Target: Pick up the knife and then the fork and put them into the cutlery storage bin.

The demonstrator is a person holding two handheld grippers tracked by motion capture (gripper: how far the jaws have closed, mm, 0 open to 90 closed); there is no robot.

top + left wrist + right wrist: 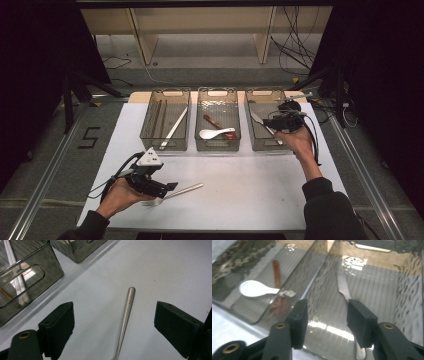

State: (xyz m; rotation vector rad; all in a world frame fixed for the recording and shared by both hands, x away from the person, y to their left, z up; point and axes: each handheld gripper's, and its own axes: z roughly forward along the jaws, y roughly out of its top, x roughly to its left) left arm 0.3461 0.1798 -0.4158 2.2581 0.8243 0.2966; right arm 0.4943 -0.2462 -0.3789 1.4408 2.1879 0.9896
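Knife (343,287) lies flat on the floor of the right bin (260,142), blade toward the far end, handle toward the near wall; in the right gripper view it sits just beside the right-hand jaw, handle end passing under that jaw, not clamped. Right gripper (326,315) hangs over the near half of that bin, jaws spread apart with nothing pinched between them, pads clear of the knife. In the high view the right gripper (272,121) is over the right bin, held by the person's right hand (296,141). Fork (175,194) lies on the white table (240,190) near the left front, handle pointing right and slightly far, tines hidden under the left gripper (172,186). Left gripper view: fork handle (126,315) runs up the gap between the two jaws, which stand wide on either side, neither pad touching it. Left hand (120,197) holds that gripper low over the table. Middle bin (218,145) holds a white spoon (216,133) and a brown spoon (219,128) crossing it. Left bin (165,145) holds white chopsticks (173,128) leaning diagonally and dark sticks along its left side. All three bins stand in a row at the far side of the table, just beside each other.
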